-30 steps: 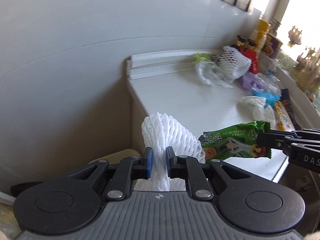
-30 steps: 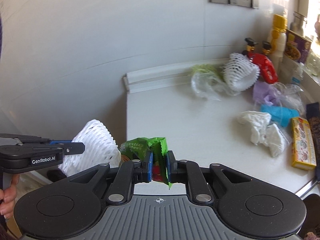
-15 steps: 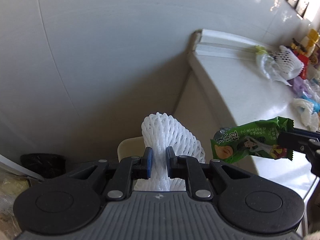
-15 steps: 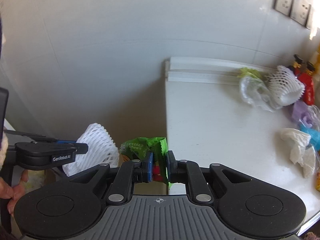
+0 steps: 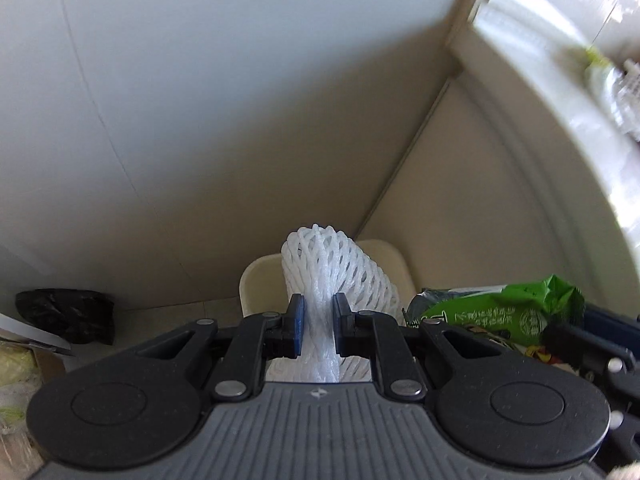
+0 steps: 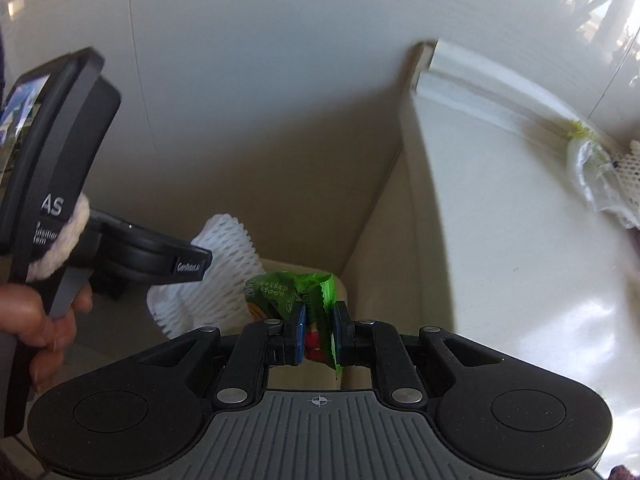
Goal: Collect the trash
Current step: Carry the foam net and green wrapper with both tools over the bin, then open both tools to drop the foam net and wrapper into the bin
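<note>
Your left gripper (image 5: pixel 318 326) is clamped nearly shut on the white foam net (image 5: pixel 336 272), pads pinching its folded middle. Your right gripper (image 6: pixel 319 336) is likewise nearly closed, gripping the green snack wrapper (image 6: pixel 288 288) by one crumpled end. Both pieces hang side by side over the cream bin (image 5: pixel 260 280) in the corner beside the counter (image 6: pixel 500 220). Step in hand: the drop-off. Next, centre both over the bin's opening, then release. More trash sits on the counter.

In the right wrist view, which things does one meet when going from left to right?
Person's hand → left gripper → white foam net → green snack wrapper → white counter → clear plastic bag.
</note>
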`<state>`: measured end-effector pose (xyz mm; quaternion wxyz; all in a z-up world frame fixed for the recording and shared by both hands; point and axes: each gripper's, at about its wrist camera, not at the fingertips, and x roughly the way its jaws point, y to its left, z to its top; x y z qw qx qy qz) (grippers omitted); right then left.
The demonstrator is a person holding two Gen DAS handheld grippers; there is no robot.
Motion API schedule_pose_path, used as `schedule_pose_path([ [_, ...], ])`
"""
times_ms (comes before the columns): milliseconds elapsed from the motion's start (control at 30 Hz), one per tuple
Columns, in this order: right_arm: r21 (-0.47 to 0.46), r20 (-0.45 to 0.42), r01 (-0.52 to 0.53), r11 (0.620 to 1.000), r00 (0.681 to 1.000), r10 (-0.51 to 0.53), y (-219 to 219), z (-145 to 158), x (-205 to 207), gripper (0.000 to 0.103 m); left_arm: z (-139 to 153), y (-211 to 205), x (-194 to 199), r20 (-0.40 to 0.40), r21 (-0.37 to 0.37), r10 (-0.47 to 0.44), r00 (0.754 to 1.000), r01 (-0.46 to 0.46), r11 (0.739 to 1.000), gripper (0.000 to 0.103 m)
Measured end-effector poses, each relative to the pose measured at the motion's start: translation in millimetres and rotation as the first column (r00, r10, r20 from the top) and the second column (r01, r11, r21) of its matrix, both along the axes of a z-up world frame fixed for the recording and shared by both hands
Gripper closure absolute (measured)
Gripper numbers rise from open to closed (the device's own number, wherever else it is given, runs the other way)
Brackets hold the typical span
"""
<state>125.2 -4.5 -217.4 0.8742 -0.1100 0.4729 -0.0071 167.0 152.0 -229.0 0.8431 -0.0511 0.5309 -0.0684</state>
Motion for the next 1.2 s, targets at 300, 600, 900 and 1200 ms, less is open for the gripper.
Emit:
schedule_pose_path([
  [300, -0.059, -0.083, 0.008, 0.998, 0.997, -0.013, 1, -71, 16, 0.091, -58, -8, 19, -0.081, 0.012, -0.044, 0.996, 0.045, 0.999, 0.09],
  [600, -0.109, -0.118, 0.023, 0.994, 0.992, -0.036, 1, -113, 31, 0.091, -93, -12, 35, -0.148, 0.036, -0.067, 0.987, 0.074, 0.997, 0.09],
  [900, -0.144, -0.144, -0.021, 0.989, 0.99, 0.0, 9, -136, 54, 0.09, -93, -23, 43, -0.151, 0.044, -0.091, 0.984, 0.098, 0.994, 0.084],
  [1200, -0.125, -0.162, -0.038, 0.991, 0.987, 0.017, 15, -131, 54, 0.057, -87, -29, 40, -0.134, 0.063, -0.109, 0.985, 0.118, 0.991, 0.059],
])
